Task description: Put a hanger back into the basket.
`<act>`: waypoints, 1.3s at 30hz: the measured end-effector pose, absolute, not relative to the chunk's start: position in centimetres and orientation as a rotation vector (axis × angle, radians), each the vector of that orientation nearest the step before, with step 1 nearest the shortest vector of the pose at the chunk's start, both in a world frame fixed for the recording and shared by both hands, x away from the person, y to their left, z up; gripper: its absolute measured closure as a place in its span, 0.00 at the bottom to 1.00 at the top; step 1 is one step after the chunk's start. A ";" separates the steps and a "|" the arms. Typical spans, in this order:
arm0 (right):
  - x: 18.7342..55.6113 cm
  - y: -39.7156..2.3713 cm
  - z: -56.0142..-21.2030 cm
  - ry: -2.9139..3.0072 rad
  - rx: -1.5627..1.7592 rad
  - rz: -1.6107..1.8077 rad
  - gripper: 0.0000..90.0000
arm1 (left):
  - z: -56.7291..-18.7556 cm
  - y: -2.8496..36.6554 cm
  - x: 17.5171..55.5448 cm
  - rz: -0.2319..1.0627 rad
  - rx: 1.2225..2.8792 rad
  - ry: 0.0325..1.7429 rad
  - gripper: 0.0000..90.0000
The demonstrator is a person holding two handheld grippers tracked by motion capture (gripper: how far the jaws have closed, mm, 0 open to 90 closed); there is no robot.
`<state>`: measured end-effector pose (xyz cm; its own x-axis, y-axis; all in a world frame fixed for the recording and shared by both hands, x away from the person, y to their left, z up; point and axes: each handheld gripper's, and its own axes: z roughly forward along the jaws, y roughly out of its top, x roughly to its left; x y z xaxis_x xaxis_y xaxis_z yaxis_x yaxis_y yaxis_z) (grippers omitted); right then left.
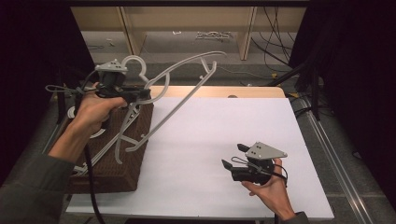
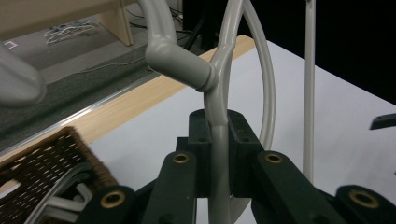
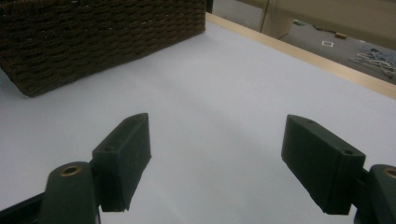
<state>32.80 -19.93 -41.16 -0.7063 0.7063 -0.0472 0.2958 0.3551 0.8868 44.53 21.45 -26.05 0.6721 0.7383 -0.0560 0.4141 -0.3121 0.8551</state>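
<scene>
The left gripper [image 1: 145, 94] is squeezing a grey hanger [image 1: 180, 95] in its jaws, holding it up over the basket [image 1: 135, 140]. More hangers [image 2: 70, 198] are lying in the basket. The right gripper [image 1: 233, 156] is waiting over the bench [image 1: 196, 154], jaws wide apart.

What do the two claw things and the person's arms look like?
Each claw is black plastic with a handle like a pistol grip. The left claw and the right claw each carry a grey three-cornered plate on top, dotted with small holes. Their jaws are flat black blocks on arms with brass-coloured rivets. A black cable trails from each. The person wears grey-green long sleeves.
</scene>
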 end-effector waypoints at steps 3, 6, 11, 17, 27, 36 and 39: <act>32.8 -19.9 -41.2 2.200 0.876 1.306 0.28 | -26.3 23.2 44.9 0.458 1.932 0.942 0.91; 32.9 -20.0 -41.3 2.196 0.874 1.308 0.28 | -26.6 24.8 45.2 0.487 1.938 0.970 0.91; 32.8 -20.0 -41.4 2.202 0.885 1.302 0.28 | -27.7 27.5 45.5 0.551 1.940 1.044 0.91; 32.9 -20.0 -41.5 2.188 0.890 1.310 0.28 | -28.8 29.6 45.6 0.606 1.960 1.089 0.91; 32.9 -19.9 -41.6 2.199 0.901 1.303 0.25 | -30.7 32.7 45.3 0.693 2.042 1.131 0.91; 32.9 -20.0 -41.6 2.183 0.918 1.303 0.22 | -32.3 34.4 45.1 0.725 2.055 1.164 0.91; 32.9 -20.0 -41.7 2.178 0.923 1.303 0.22 | -32.7 34.8 45.1 0.731 2.051 1.180 0.91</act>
